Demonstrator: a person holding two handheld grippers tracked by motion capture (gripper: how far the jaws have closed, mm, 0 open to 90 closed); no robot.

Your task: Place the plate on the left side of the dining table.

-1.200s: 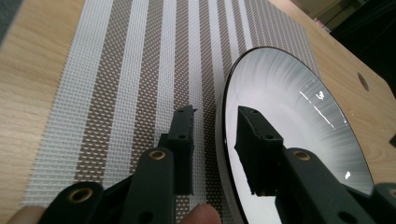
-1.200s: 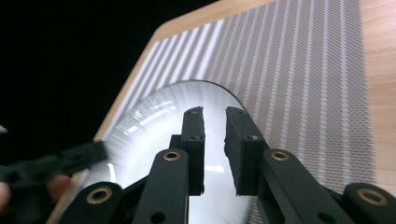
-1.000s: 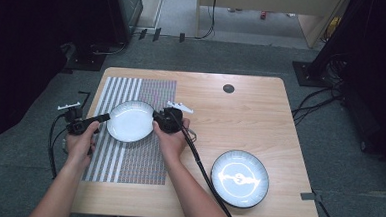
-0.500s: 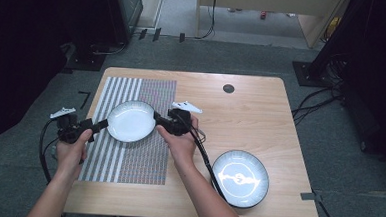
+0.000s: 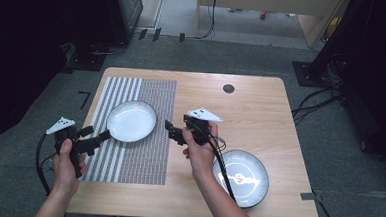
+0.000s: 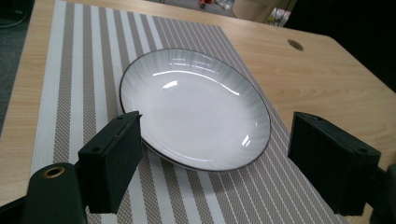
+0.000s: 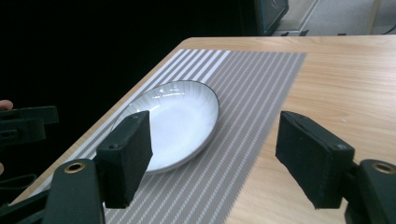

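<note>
Left of centre, high view: white plate (image 5: 131,121) flat on striped mat (image 5: 143,156), clear of both claws.
Mat: on left half of wooden table (image 5: 261,112).
Left gripper (image 5: 104,134): lower left of frame, tips just beside plate's lower-left rim, not touching; jaws released, just been opening, nothing between them.
Right gripper (image 5: 169,129): centre of frame, near plate's right rim, apart from it; jaws released, just been opening, empty.
Left gripper view: plate (image 6: 196,107) beyond spread jaws.
Right gripper view: plate (image 7: 175,123) beyond left jaw.
Lower right of frame: dark patterned plate (image 5: 241,177) on bare wood.
</note>
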